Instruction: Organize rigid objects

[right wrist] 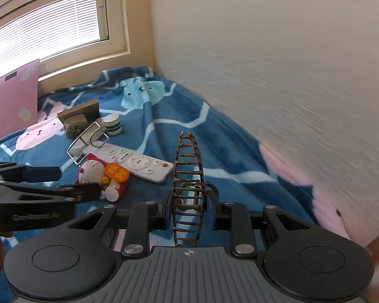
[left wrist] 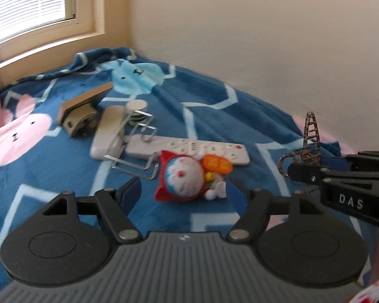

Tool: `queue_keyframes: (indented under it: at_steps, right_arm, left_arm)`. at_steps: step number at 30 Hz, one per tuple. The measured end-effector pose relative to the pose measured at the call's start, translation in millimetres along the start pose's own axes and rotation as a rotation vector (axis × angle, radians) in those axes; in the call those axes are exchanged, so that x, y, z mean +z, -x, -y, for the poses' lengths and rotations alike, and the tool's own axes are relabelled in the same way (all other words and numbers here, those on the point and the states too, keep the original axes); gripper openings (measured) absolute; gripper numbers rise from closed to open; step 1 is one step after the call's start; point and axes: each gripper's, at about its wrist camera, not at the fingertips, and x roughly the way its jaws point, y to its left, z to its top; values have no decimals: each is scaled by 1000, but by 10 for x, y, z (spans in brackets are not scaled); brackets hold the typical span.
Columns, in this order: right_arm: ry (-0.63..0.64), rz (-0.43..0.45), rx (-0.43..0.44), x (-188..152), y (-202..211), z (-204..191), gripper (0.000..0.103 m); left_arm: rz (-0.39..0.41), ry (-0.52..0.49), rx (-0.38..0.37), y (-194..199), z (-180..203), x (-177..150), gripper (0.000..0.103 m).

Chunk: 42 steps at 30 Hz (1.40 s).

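Squeezing the hair claw clip (right wrist: 188, 189) firmly, the right gripper (right wrist: 188, 203) should carry it steadily; the left gripper (left wrist: 189, 194), fingers half-open and empty, nears the cat figurine (left wrist: 187, 176).

a bed covered by a blue blanket (left wrist: 209, 116) printed with pink and pale-blue animal faces carries everything. on it lie a white remote (left wrist: 189, 150), a cat figurine (left wrist: 187, 179) on its side just before it, bent metal clips (left wrist: 136, 141), a round white stack (right wrist: 112, 125) and a tan block (left wrist: 80, 108). a pink board (right wrist: 12, 101) stands at the window end.
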Motion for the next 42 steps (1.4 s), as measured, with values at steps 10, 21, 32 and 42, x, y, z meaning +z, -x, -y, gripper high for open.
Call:
queue_keyframes:
  at_steps: [10,21,32,42]
  right_arm:
    - [-20,-17,-6,-77,-20,90,23]
    - [-22,-12,24,-79,64,58,24]
    - [13,-27,116,-117,290,-319,24]
    - [50,-26,179,-108,647,-679,24]
  left_arm:
    - [-18,-37,52,-257,175,70,66]
    - [-12,-16,51,35,81,-119,65]
    - [-17,94,116,789,-167,-418,65]
    - [11,144,180,1447,-371,-457,65]
